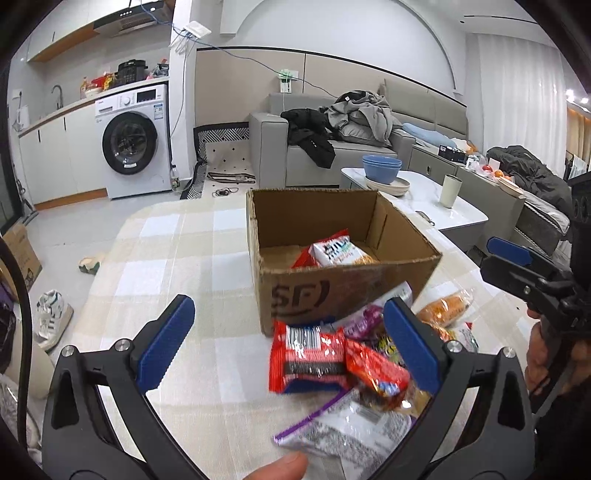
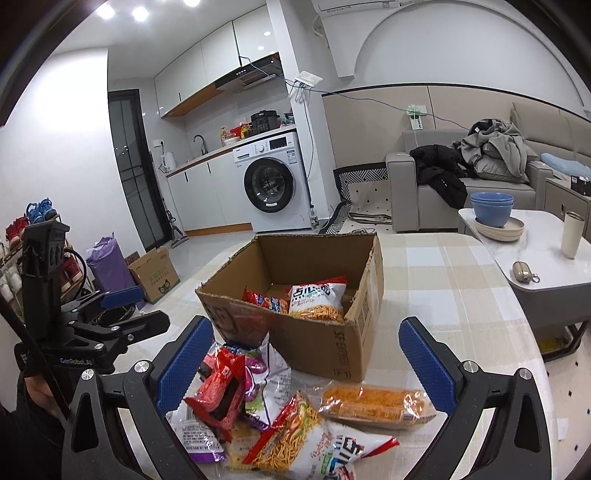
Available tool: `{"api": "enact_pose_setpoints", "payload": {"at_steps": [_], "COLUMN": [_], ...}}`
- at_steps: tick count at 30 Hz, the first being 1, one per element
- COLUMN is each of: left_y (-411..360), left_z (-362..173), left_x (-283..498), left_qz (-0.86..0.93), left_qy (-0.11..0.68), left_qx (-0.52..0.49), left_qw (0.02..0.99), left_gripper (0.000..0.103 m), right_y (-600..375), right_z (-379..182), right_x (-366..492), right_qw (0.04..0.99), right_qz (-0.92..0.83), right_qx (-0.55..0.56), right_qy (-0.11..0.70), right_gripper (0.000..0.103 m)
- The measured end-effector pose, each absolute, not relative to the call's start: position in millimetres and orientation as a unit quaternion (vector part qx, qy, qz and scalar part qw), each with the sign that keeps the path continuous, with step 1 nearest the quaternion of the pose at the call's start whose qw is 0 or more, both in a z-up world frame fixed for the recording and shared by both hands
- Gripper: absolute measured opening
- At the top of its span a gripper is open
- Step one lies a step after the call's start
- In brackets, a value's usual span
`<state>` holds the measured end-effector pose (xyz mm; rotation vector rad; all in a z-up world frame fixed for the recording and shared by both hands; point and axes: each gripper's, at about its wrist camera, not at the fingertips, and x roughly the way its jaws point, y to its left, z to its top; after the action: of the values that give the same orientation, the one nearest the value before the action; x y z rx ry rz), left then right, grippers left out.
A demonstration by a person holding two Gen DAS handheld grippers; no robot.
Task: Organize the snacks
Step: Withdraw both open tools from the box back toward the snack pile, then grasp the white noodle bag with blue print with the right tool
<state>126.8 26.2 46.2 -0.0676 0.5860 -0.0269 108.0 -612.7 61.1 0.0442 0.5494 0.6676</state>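
Left wrist view: my left gripper (image 1: 288,343) hovers with fingers spread wide over the snack pile (image 1: 354,365) beside the cardboard box (image 1: 332,291); my right gripper (image 2: 306,365) gapes empty above the noodle-snack bag (image 2: 314,443) on the tabletop (image 2: 443,295).

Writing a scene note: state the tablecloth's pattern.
The tablecloth is beige-and-white checked, clearest in the left wrist view.

White walls and pale tiled floor (image 2: 207,254), with a front-loading washing machine (image 2: 271,181) under a white kitchen counter (image 2: 207,157), a grey sofa (image 2: 461,195) heaped with clothes (image 2: 491,147), a marble coffee table (image 2: 535,254) and ceiling spotlights (image 2: 140,13).
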Motion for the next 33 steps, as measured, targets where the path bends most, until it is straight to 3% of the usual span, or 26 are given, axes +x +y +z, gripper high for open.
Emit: {"api": "enact_pose_setpoints", "payload": {"at_steps": [33], "left_y": [0.6], "left_z": [4.3], "left_x": [69.4], "left_qz": [-0.066], "left_qy": [0.336], "left_qx": [0.002], "left_qw": [0.940], "left_gripper": [0.102], "right_y": [-620.8], "right_z": [-1.5], "right_x": [82.9], "right_qw": [0.880], "right_qz": [0.292], "right_qx": [-0.005], "right_qy": [0.375], "right_gripper": [0.103]}}
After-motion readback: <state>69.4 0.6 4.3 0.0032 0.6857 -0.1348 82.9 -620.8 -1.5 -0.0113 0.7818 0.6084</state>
